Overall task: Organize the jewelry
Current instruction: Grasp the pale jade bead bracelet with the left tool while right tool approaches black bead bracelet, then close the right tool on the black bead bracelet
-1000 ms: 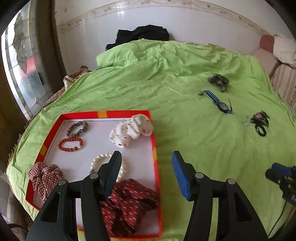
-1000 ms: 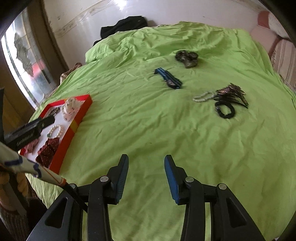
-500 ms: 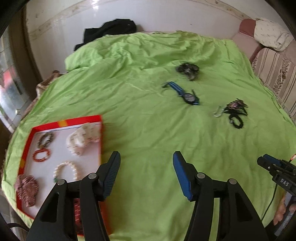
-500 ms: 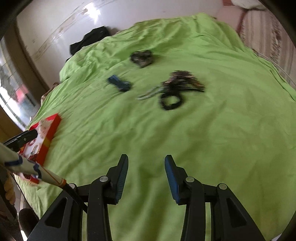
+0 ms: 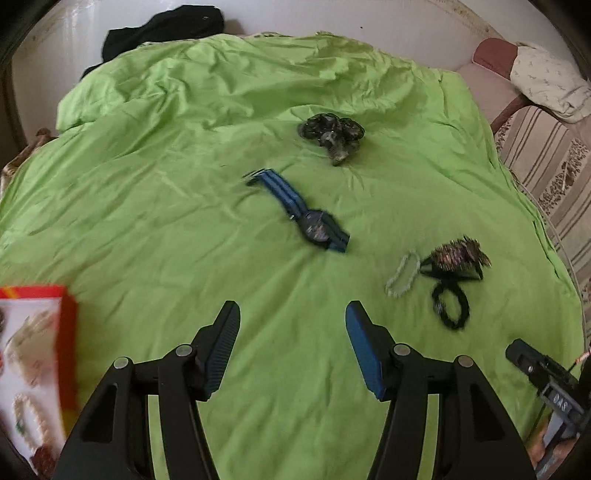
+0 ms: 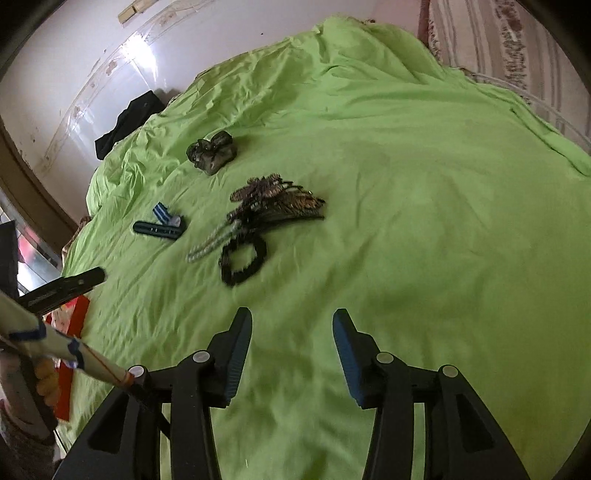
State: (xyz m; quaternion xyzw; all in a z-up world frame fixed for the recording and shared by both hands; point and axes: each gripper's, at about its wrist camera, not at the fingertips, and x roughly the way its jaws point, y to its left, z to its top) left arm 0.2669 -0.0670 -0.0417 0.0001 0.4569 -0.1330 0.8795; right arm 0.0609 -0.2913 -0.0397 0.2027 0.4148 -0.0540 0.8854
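bright green bed sheet spread wide and wrinkled, white wall behind, a black garment bunched at the upper left of the left wrist view, a striped sofa along the right edge. left tool at bottom centre, gaping wide, gripping nothing; right tool likewise at bottom centre of its own view, spread wide and bare, a little above the sheet. loose pieces mid-frame, apart from one another: blue-strapped watch at centre, dark scrunchie above it, then toward the right a pale bead bracelet touching a black hair tie and a glittery fringed hair piece. red tray at the lower left edge, blurred, already carrying bead bracelets and fabric pieces. probably all light to lift. watch likely the firmest: best pinched across the flat woven strap near the case, not on the glass face. bead bracelet probably slippery and apt to roll or sag, so better caught across one side of the loop. hair tie and scrunchie soft and squashy, forgiving anywhere; fringed piece looks delicate and tangled with its neighbours, so worth lifting slowly to avoid dragging them along. small white lettering on the other tool at the lower right of the left wrist view, too blurred to read; no brand legible elsewhere.
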